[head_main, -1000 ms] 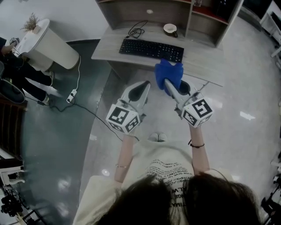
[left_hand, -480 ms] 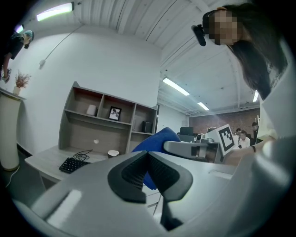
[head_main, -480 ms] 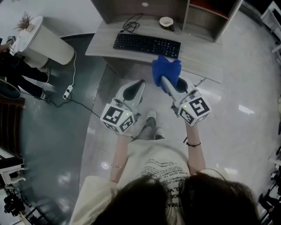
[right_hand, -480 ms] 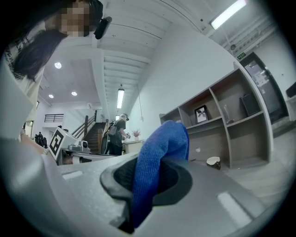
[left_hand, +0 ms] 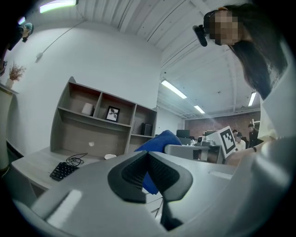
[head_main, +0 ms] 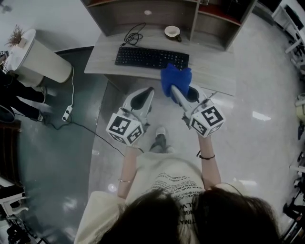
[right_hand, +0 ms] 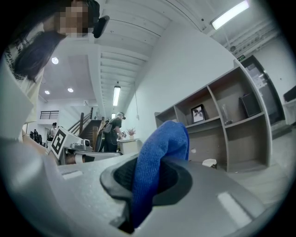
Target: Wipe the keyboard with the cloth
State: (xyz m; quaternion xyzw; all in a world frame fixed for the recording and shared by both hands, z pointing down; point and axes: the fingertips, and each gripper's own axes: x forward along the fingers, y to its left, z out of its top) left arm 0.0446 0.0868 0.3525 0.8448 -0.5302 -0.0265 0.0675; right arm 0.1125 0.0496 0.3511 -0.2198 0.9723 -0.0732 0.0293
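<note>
Approach: blue microfibre cloth (head_main: 175,77) pinched in right gripper (head_main: 178,92) | left gripper (head_main: 144,97) pressed together, empty | next, likely: cloth to be lowered onto black rectangular keyboard (head_main: 151,57).

A grey wooden desk (head_main: 212,71) with shelving (head_main: 119,14) stands on glossy pale floor (head_main: 267,143).

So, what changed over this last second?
Very little. The desk and keyboard slid slightly left in the head view as the person shifted their feet. Nothing was grabbed or released. The right gripper still clamps the blue cloth short of the keyboard, and the left gripper stays shut, empty.
</note>
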